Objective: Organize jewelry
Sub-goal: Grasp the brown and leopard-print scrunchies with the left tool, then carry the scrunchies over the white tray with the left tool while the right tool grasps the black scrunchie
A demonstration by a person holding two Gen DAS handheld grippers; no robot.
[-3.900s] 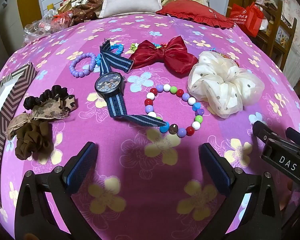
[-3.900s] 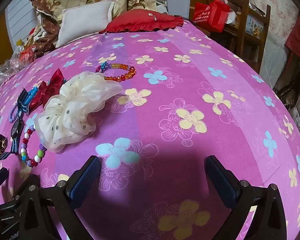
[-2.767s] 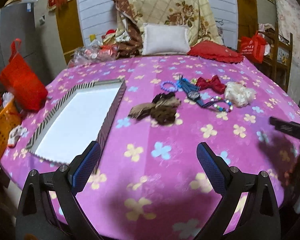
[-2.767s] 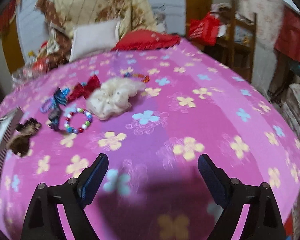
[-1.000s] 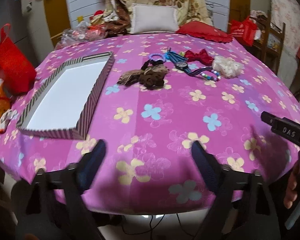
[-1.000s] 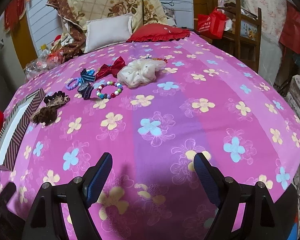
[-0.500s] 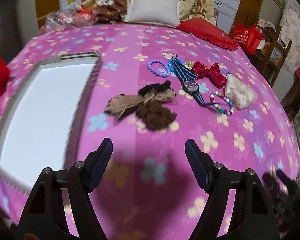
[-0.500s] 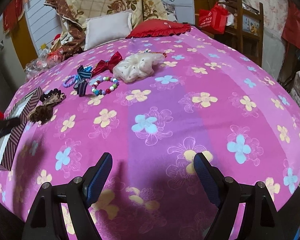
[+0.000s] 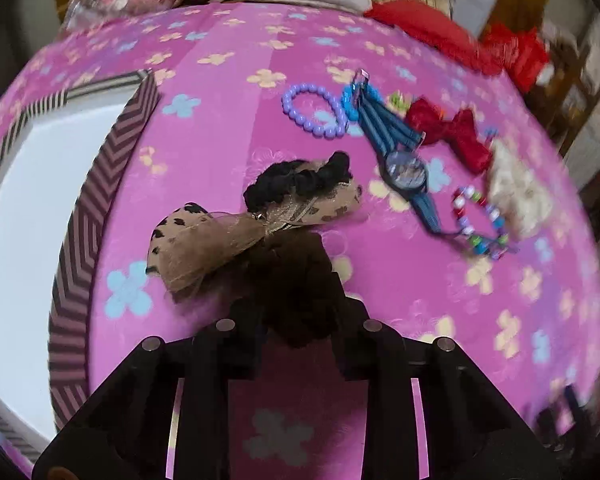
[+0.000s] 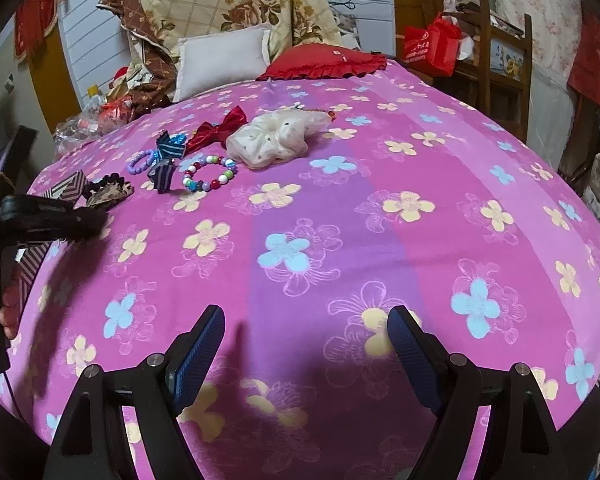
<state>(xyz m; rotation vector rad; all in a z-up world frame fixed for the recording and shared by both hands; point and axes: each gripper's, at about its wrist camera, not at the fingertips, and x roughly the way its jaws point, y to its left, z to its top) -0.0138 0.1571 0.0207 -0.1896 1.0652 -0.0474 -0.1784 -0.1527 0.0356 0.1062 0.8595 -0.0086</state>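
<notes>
My left gripper is shut on a dark brown scrunchie on the pink flowered bedspread. Touching it lie a tan leopard bow and a black scrunchie. Beyond are a purple bead bracelet, a blue-strap watch, a red bow, a multicolour bead bracelet and a cream scrunchie. A striped box with a white inside lies left. My right gripper is open and empty over the near bedspread. The left gripper shows at the left of the right wrist view.
Pillows and a red cushion lie at the bed's far end. A wooden chair and a red bag stand to the right. The bed edge runs close below my right gripper.
My left gripper moved forward to the hair ties and closed on the dark brown scrunchie. My right gripper has barely moved.
</notes>
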